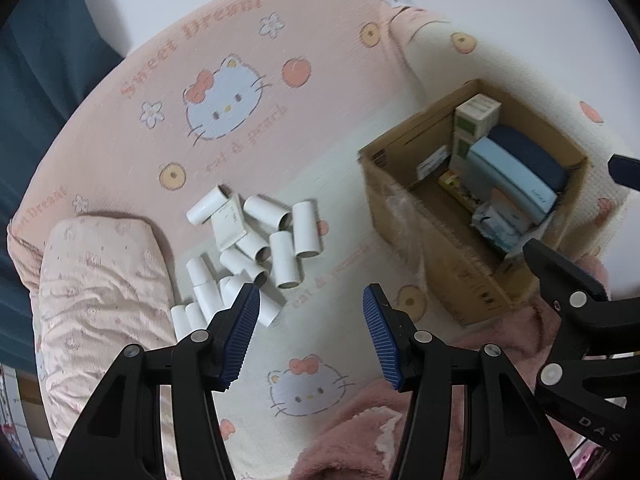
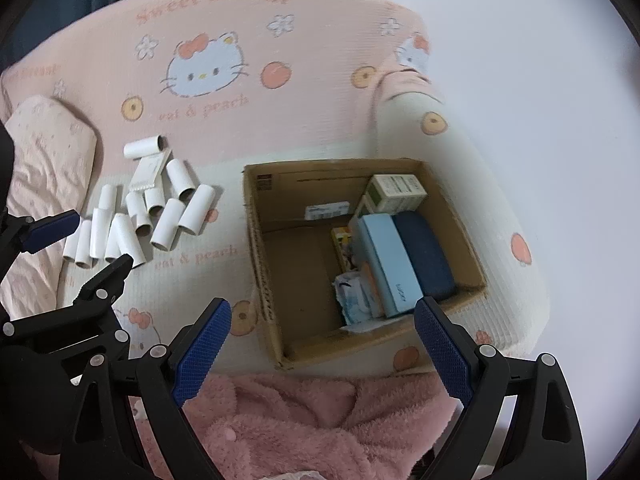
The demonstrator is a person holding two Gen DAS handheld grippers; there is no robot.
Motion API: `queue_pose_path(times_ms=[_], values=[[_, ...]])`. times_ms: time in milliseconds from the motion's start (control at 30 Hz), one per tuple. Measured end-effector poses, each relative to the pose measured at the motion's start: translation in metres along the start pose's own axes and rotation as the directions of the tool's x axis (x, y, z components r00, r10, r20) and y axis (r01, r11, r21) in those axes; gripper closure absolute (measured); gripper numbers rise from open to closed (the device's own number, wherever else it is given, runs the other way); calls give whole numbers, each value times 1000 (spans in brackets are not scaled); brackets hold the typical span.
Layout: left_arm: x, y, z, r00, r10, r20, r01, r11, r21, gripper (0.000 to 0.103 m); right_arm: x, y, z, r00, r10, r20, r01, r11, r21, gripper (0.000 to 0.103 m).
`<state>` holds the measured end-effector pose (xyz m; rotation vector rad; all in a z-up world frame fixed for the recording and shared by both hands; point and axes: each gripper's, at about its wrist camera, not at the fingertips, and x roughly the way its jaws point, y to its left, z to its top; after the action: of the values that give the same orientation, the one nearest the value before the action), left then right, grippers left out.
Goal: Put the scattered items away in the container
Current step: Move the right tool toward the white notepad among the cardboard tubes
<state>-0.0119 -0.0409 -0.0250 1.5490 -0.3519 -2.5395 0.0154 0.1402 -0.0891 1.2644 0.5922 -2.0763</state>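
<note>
— On the pink cartoon-print bed [image 2: 320, 128]: where are things?
— White cardboard tubes [image 2: 160, 216] lie scattered beside the brown cardboard box [image 2: 272, 320]; left hand-held gripper [image 1: 311, 332] and right hand-held gripper [image 2: 322, 352] gape wide, empty.

Matt brown cardboard box [image 2: 272, 280], white paper tubes [image 2: 172, 224], ribbed cloth blanket [image 2: 280, 128] (printed), fluffy pink fleece [image 2: 300, 420].

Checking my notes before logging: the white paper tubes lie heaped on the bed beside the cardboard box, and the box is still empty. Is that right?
Not quite. The white paper tubes do lie heaped beside the cardboard box, but the box is not empty: the right wrist view shows a dark blue case, a light blue box and small cartons inside.
</note>
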Motion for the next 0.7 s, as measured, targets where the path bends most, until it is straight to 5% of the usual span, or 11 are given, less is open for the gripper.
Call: queue_pose_path(times_ms=[233, 367, 567, 700], values=[[29, 35, -13, 999, -28, -40, 26, 998, -61, 45, 16, 41, 17, 999, -33, -37, 29, 994, -106, 11], [39, 57, -22, 996, -83, 8, 84, 991, -104, 45, 25, 64, 29, 999, -35, -41, 28, 988, -151, 11], [48, 79, -30, 994, -61, 89, 71, 991, -113, 45, 37, 102, 44, 999, -17, -47, 7, 976, -218, 11], [67, 92, -36, 995, -76, 68, 84, 988, -130, 45, 46, 124, 49, 999, -9, -51, -5, 964, -265, 11]])
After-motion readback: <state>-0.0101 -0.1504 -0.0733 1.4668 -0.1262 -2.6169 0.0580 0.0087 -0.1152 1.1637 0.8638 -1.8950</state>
